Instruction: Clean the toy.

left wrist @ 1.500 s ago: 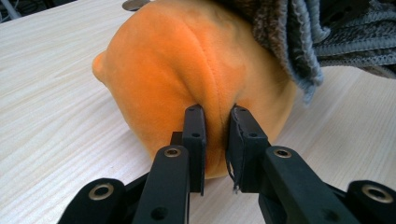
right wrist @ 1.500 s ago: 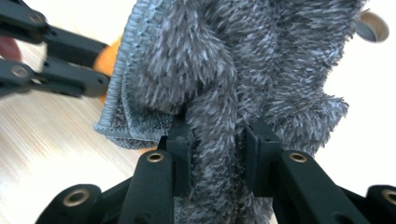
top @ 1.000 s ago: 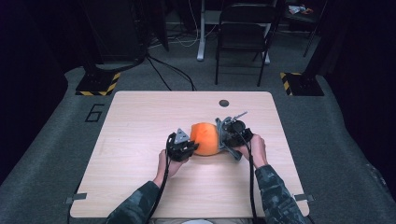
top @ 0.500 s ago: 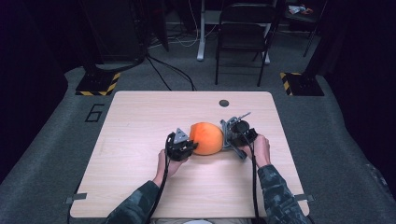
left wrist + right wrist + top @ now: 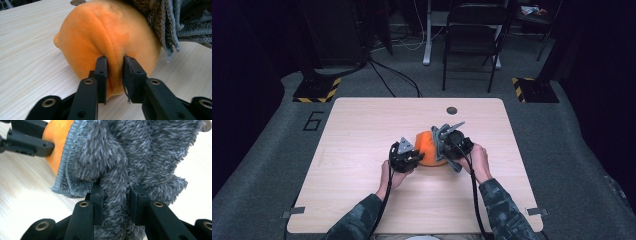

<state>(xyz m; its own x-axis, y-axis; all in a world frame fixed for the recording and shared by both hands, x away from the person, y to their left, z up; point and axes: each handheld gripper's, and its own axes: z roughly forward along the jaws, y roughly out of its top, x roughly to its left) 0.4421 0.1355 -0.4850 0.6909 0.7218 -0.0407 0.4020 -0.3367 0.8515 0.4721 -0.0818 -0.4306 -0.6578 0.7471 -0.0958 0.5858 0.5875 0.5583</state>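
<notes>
An orange plush ball (image 5: 426, 149) lies on the middle of the wooden table (image 5: 362, 130). My left gripper (image 5: 414, 156) is at its left side. In the left gripper view, the left gripper (image 5: 114, 65) pinches a fold along the seam of the plush ball (image 5: 100, 32); its jaws have just been opening a little, with the fold still between them. My right gripper (image 5: 440, 145) is at the ball's right side. It (image 5: 116, 192) is shut on a fuzzy grey cloth (image 5: 125, 150) draped against the orange ball (image 5: 56, 135). The grey cloth (image 5: 162, 22) hangs over the ball's far side.
A dark round grommet (image 5: 452, 110) sits near the table's far edge. Beyond the table stand a folding chair (image 5: 472, 40) and two black-and-yellow striped bases (image 5: 317, 91). A "6" (image 5: 313, 120) is marked on the grey floor at the left.
My right gripper has shifted left with the grey cloth, closer over the orange ball, so less orange shows. The left hand has stayed in place.
</notes>
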